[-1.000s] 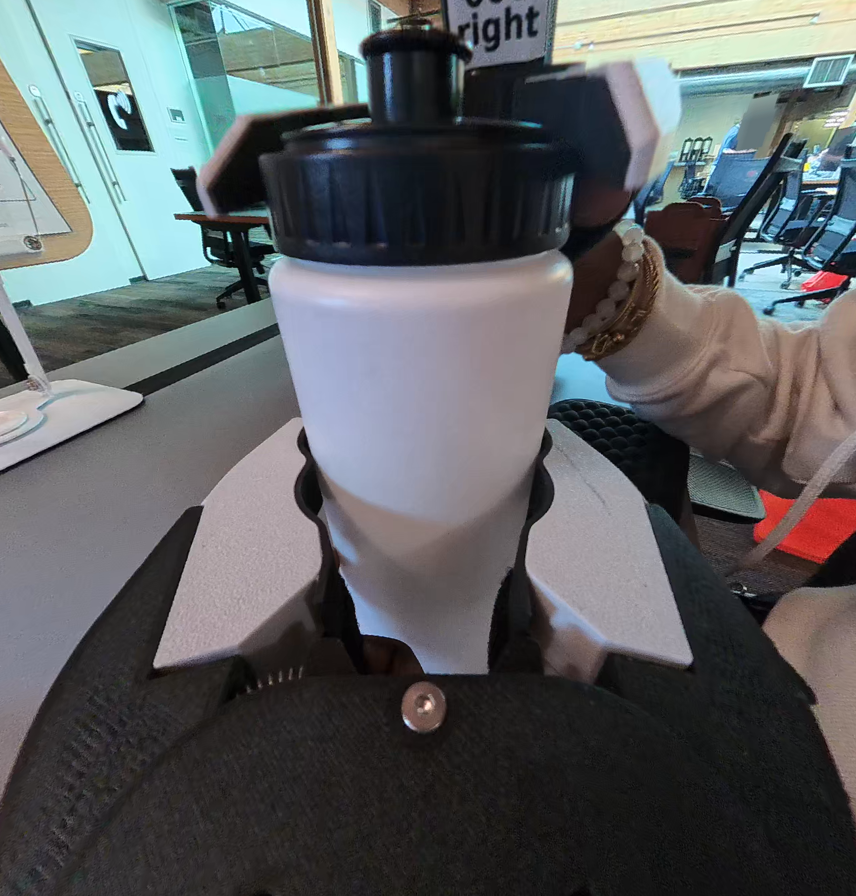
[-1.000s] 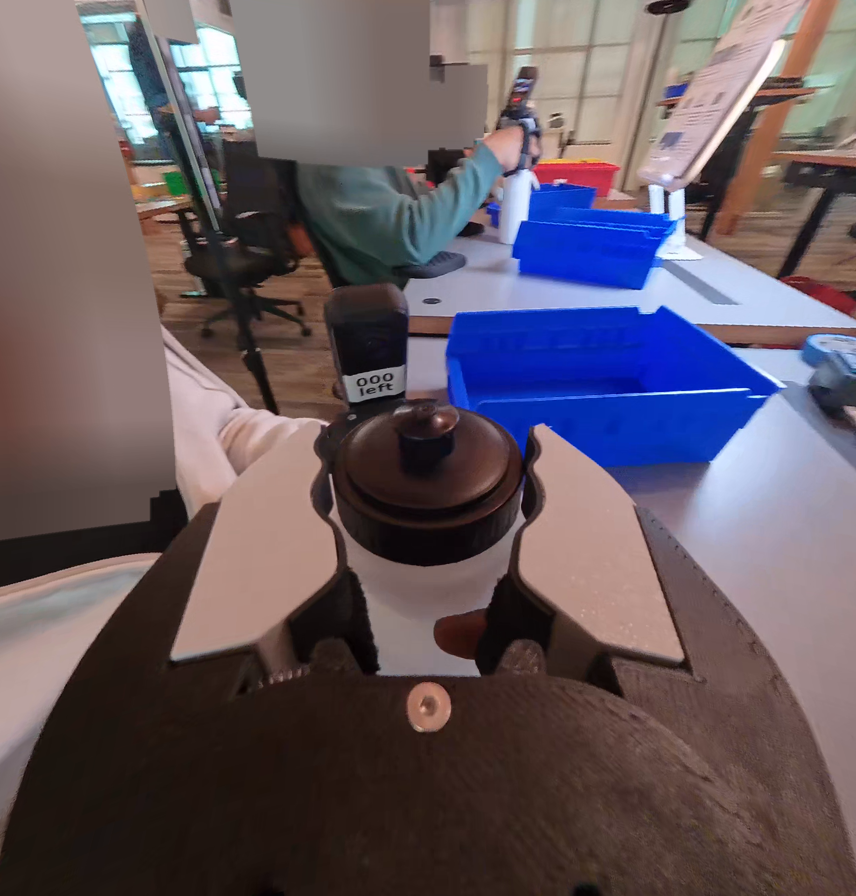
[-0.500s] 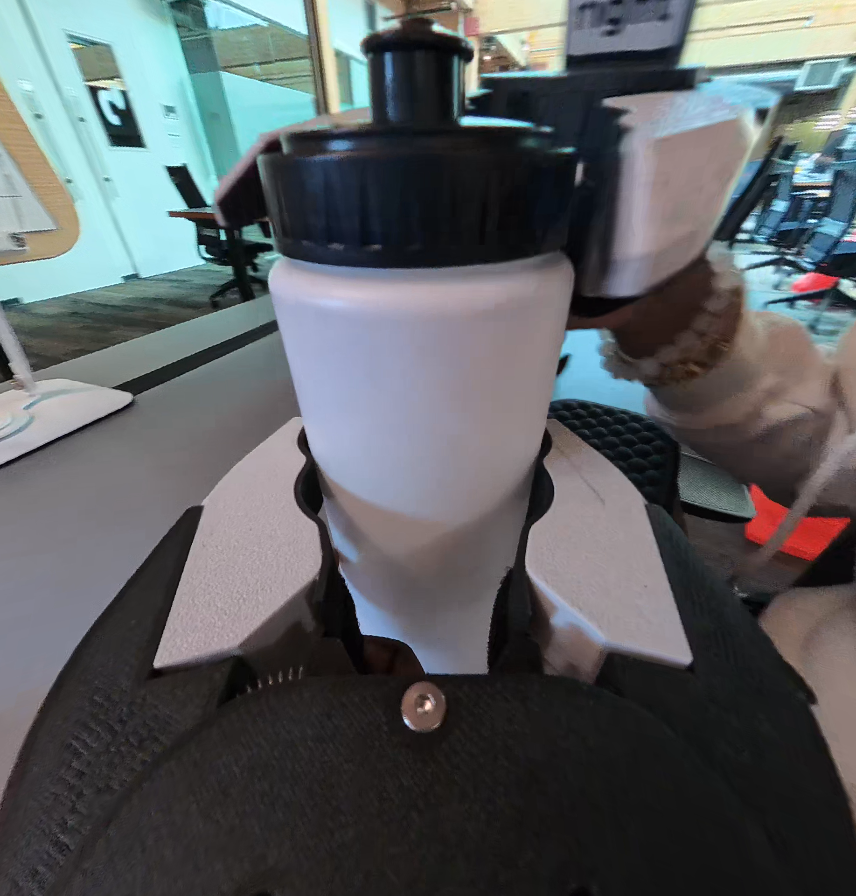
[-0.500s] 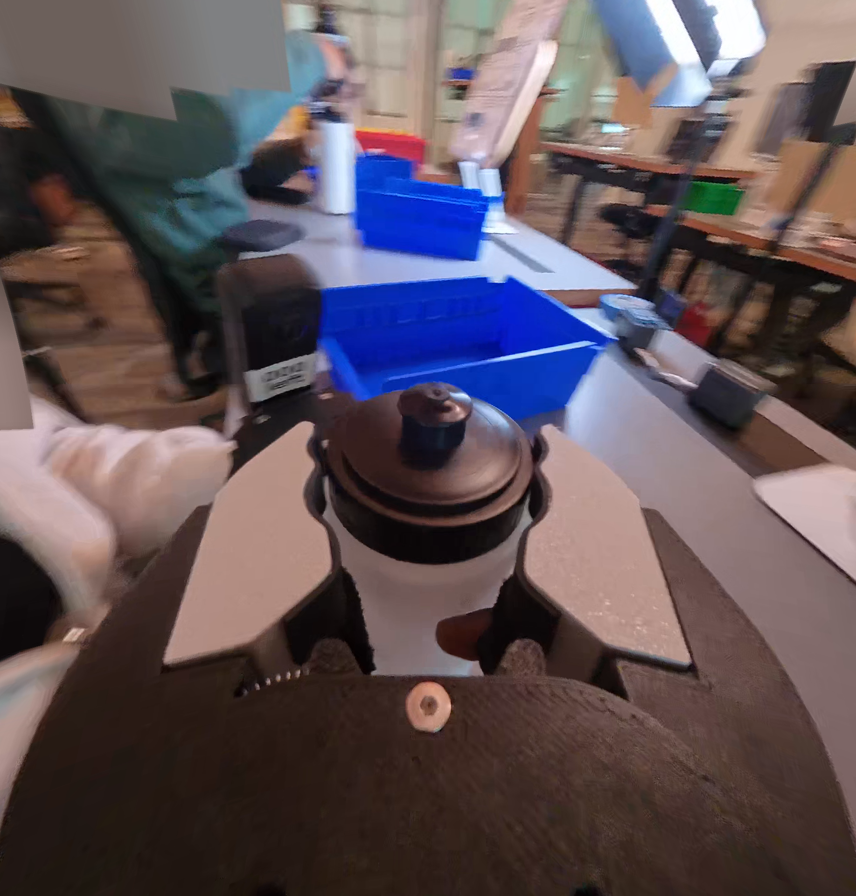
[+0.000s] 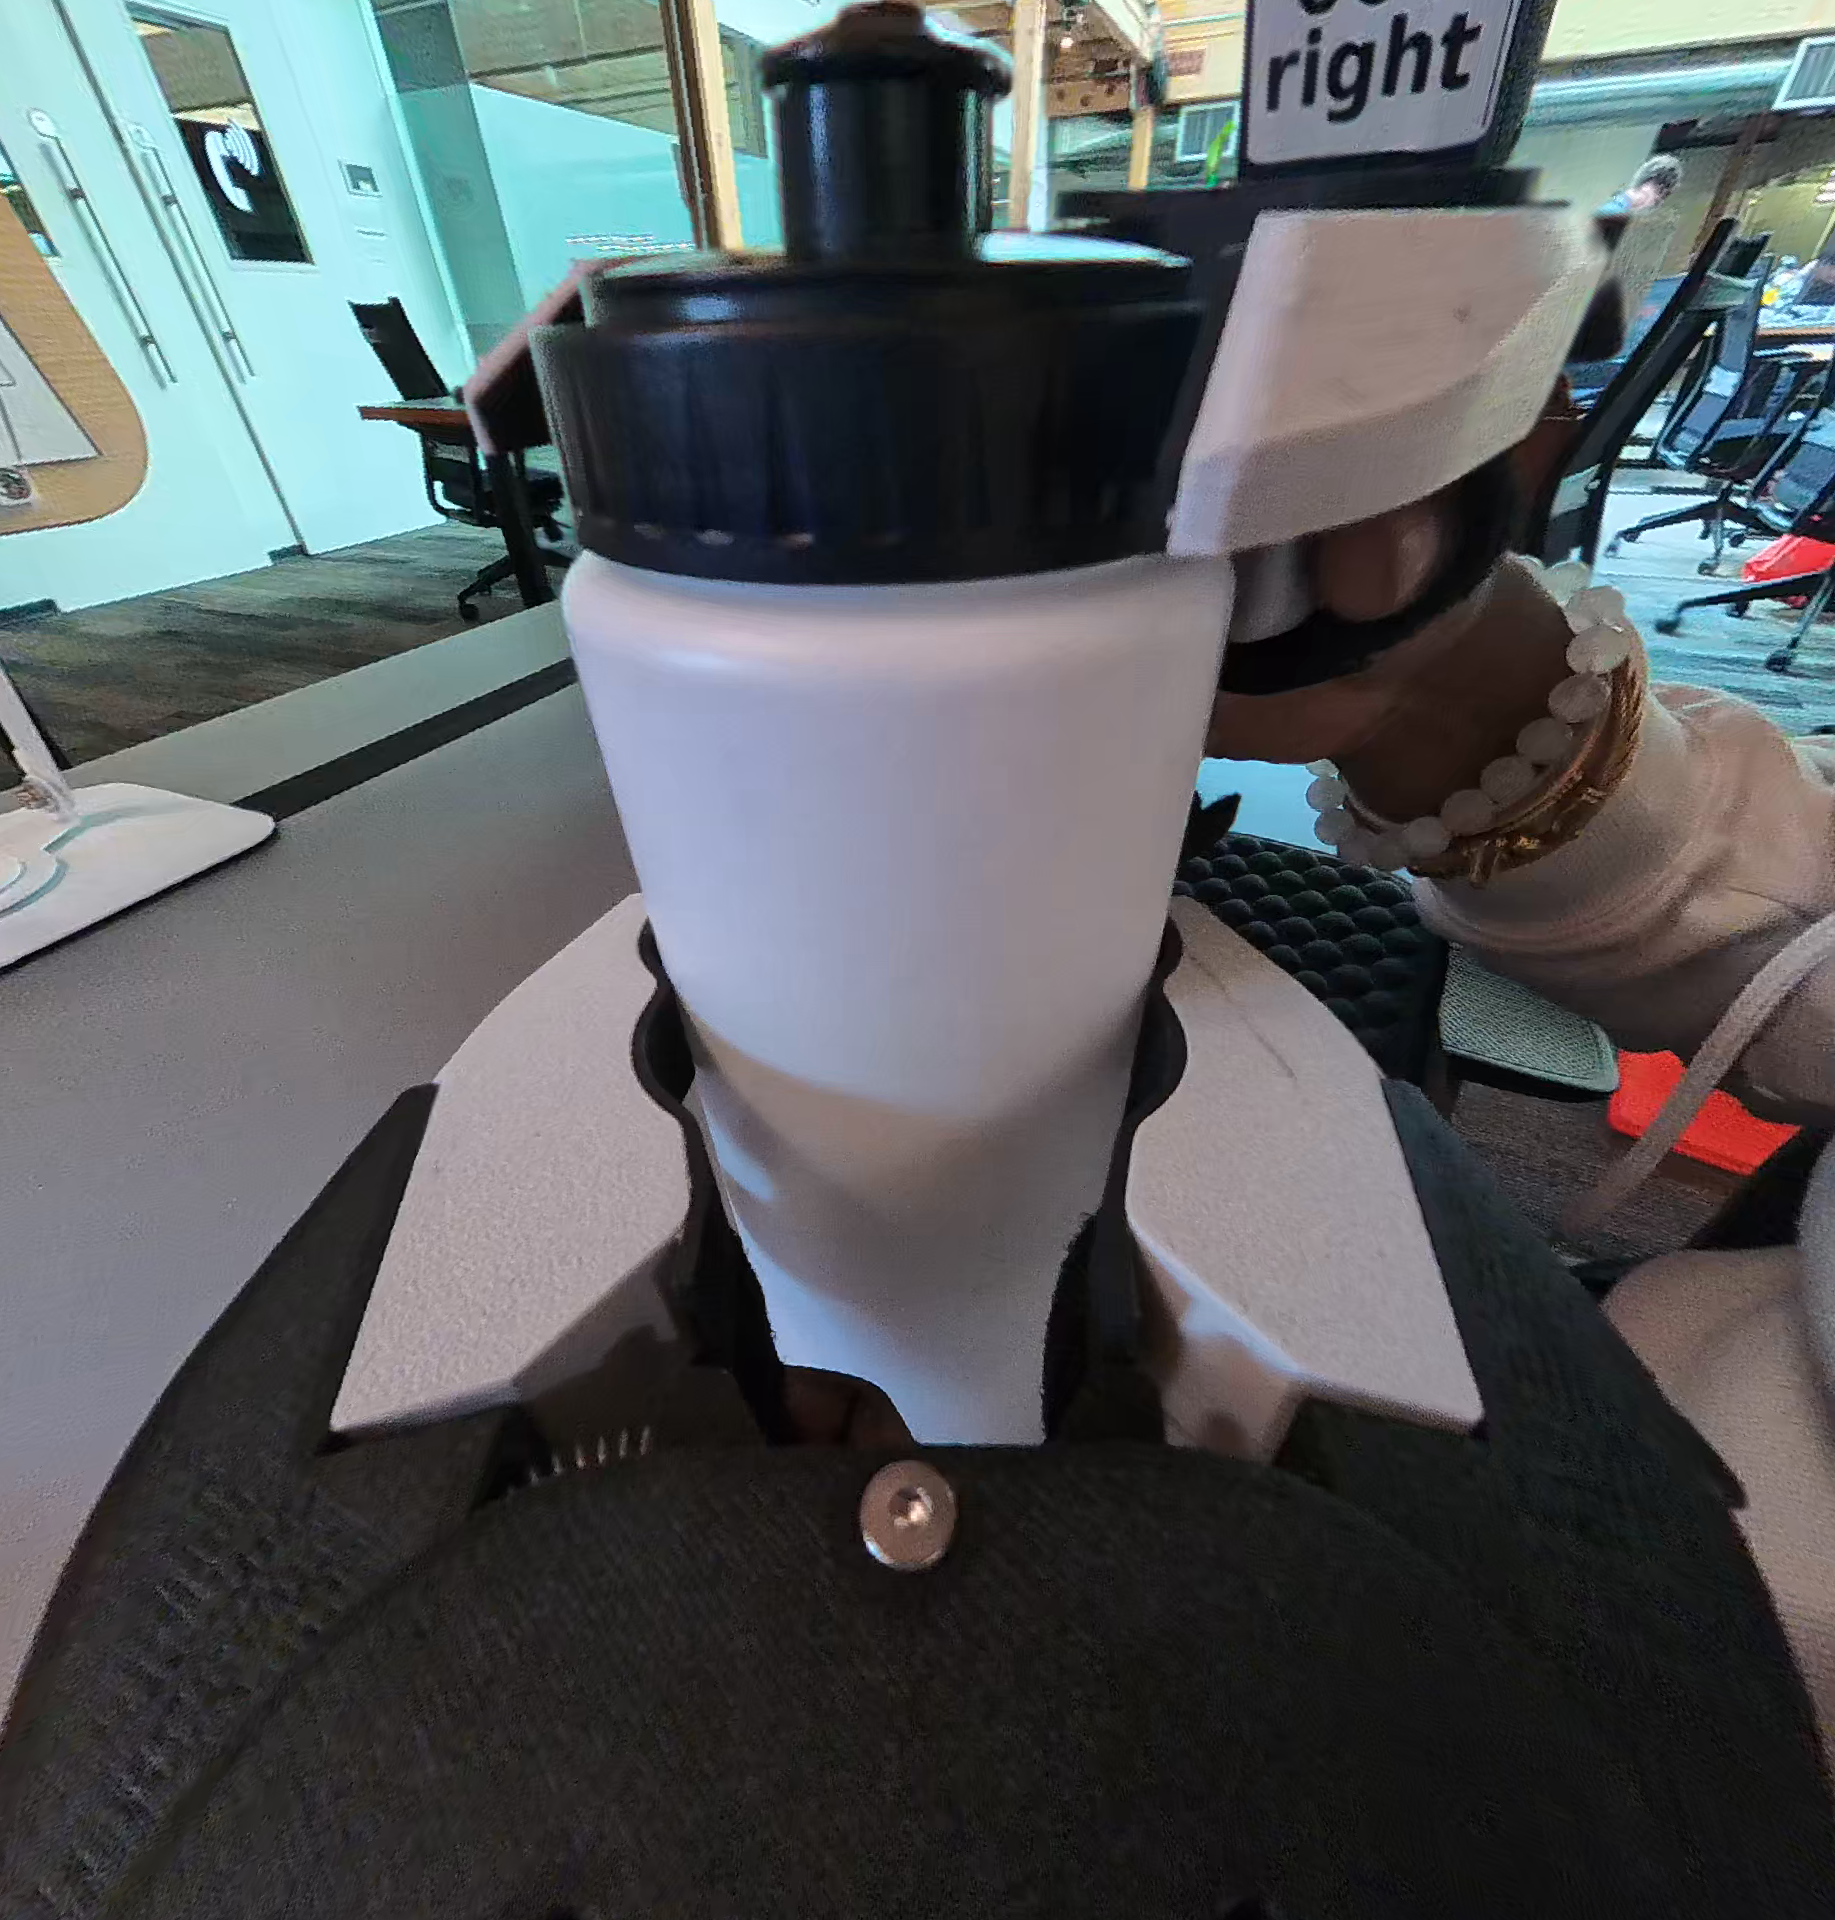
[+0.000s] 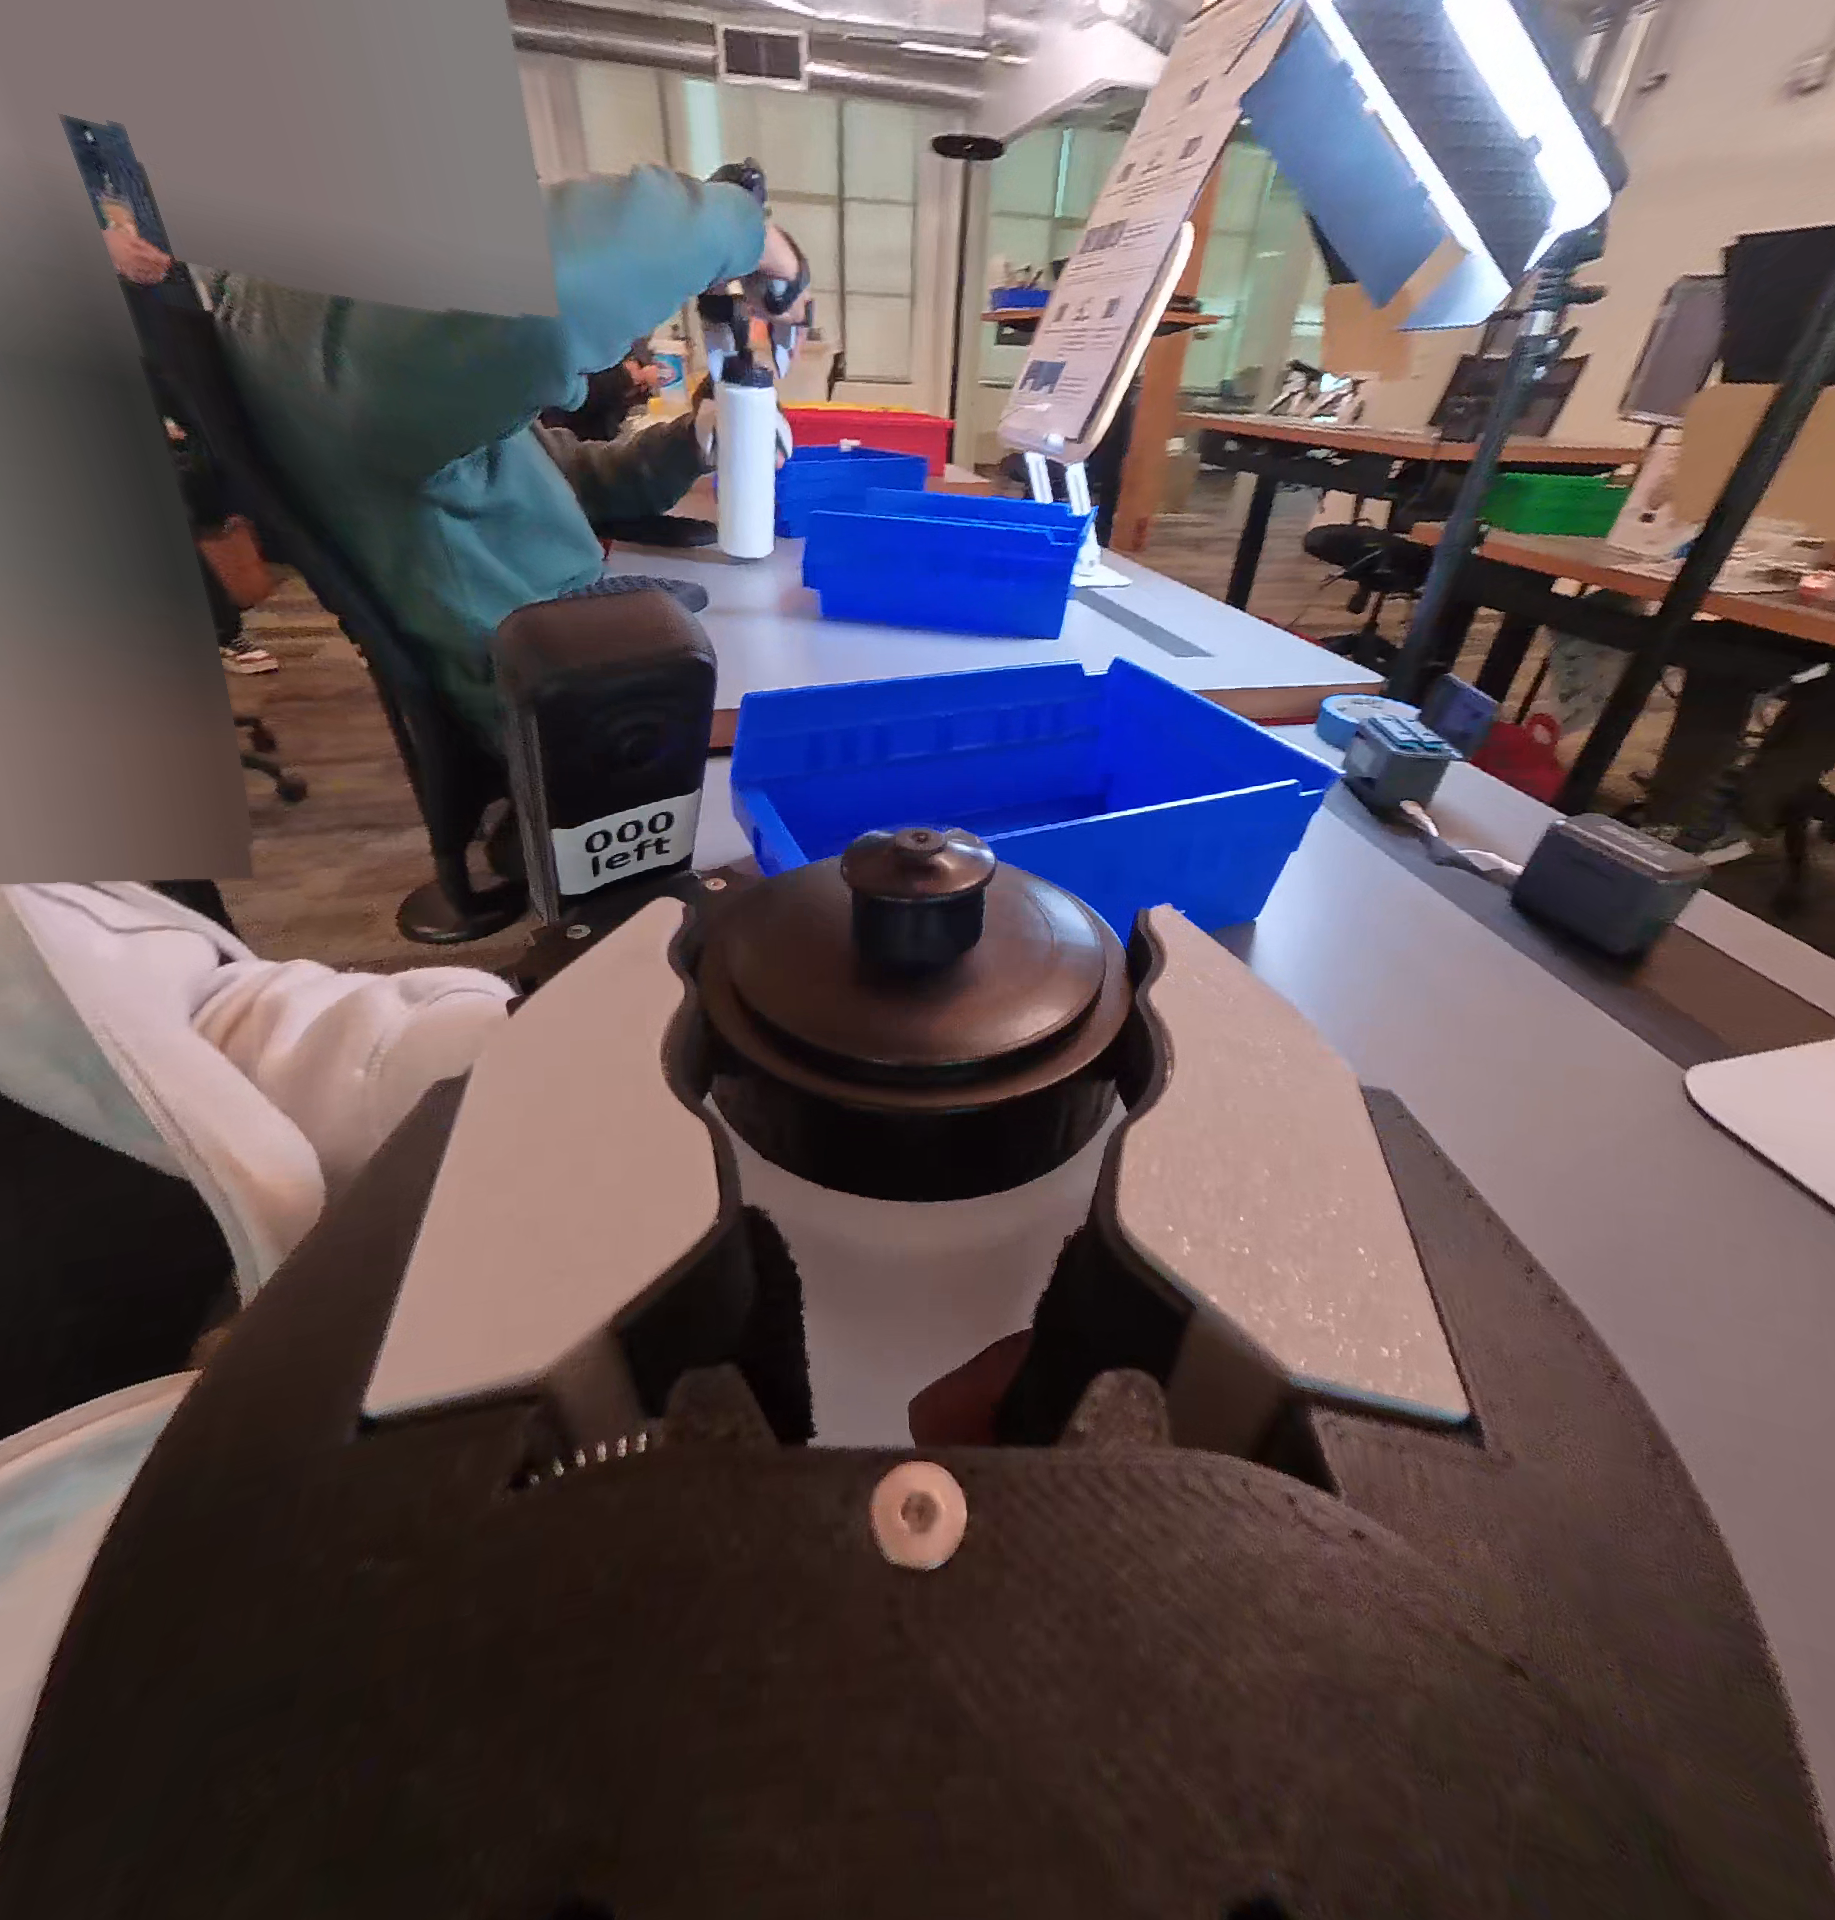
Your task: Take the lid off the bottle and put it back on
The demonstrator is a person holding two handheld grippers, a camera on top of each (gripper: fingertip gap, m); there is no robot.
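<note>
Two grippers worked one bottle over the grey table: the white bottle stood upright, its body clamped between the left gripper and its pale fingers. Up top, the right gripper was clenched around the black lid, which sat on the bottle's neck, with the spout poking up between the fingers. Beyond, a blue bin rested on the table, near the bottle but apart from it.
</note>
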